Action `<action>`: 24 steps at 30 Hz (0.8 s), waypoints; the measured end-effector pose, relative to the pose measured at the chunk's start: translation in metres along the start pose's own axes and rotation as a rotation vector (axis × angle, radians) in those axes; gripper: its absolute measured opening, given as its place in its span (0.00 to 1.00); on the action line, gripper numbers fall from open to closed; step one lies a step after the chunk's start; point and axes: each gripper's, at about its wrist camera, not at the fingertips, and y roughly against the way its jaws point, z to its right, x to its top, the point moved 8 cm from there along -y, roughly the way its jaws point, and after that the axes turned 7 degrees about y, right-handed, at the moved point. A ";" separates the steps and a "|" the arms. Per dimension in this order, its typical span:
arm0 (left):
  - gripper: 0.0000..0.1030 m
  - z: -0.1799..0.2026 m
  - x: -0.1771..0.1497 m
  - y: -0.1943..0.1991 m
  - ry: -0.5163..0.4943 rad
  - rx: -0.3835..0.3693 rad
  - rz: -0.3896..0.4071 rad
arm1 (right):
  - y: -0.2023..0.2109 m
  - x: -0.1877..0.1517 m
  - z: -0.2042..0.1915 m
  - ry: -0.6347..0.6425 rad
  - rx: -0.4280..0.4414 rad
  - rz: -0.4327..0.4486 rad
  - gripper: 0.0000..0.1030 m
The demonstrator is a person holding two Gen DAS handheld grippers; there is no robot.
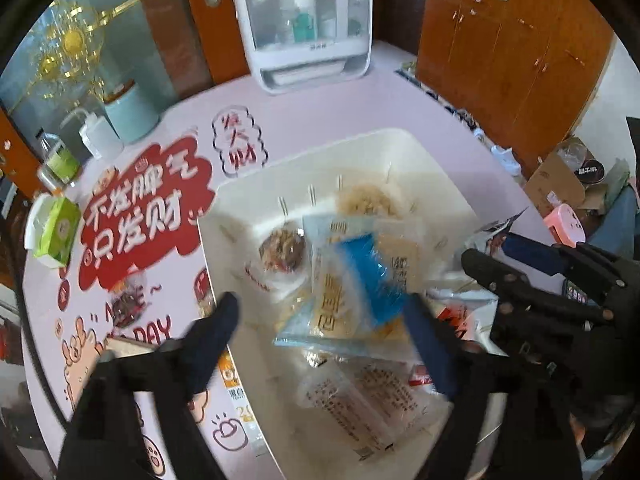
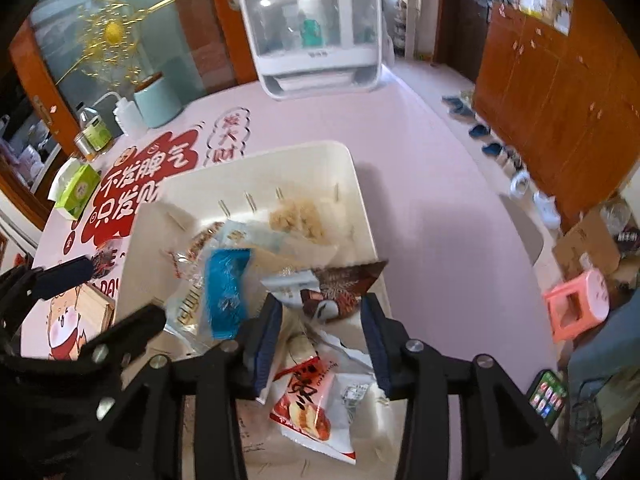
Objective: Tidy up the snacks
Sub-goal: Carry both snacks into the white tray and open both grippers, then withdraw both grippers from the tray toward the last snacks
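The left gripper [image 1: 324, 320] hangs over the white bin [image 1: 224, 204] with its fingers spread wide; a blue packet [image 1: 370, 280] lies blurred between them, and I cannot tell whether either finger touches it. The right gripper [image 2: 322, 320] is also spread, its blue pads on either side of a brown packet [image 2: 340, 288] and above a red packet [image 2: 304, 396], gripping neither.

Only the left view shows the clear packet [image 1: 352, 400] with printed text at the bin's near end, and a dark snack [image 1: 282, 248] in clear wrap deeper in. It also shows another wrapped snack [image 1: 126, 300] lying outside the bin on the mat, left of it. The right view alone shows the brown and red packets plainly; the left view catches only a red corner behind its right finger. Both views show a pale crumbly snack [image 2: 298, 216] near the bin's far wall, and each catches the other gripper at its edge.

The bin sits on a pink table [image 2: 420, 184] with a red-and-white printed mat [image 1: 140, 216]. At the far edge stands a white case [image 1: 304, 28] holding bottles. To the left are a green tissue box [image 1: 58, 232], a squeeze bottle [image 1: 98, 136] and a teal canister [image 1: 130, 112]. Wooden cabinets [image 2: 560, 100] line the right wall, with shoes [image 2: 480, 132] on the floor, a cardboard box [image 1: 560, 184] and a pink stool [image 2: 576, 308]. A phone [image 2: 548, 396] lies near the right gripper.
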 end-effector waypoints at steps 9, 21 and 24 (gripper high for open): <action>0.88 -0.003 -0.010 -0.007 -0.004 -0.002 -0.029 | -0.006 -0.012 -0.001 -0.003 0.019 -0.030 0.54; 0.88 -0.005 -0.012 0.008 -0.008 -0.002 -0.008 | 0.002 -0.013 -0.007 -0.012 0.042 -0.013 0.56; 0.88 -0.007 -0.013 0.013 -0.010 0.002 -0.005 | 0.006 -0.013 -0.010 -0.014 0.044 -0.003 0.57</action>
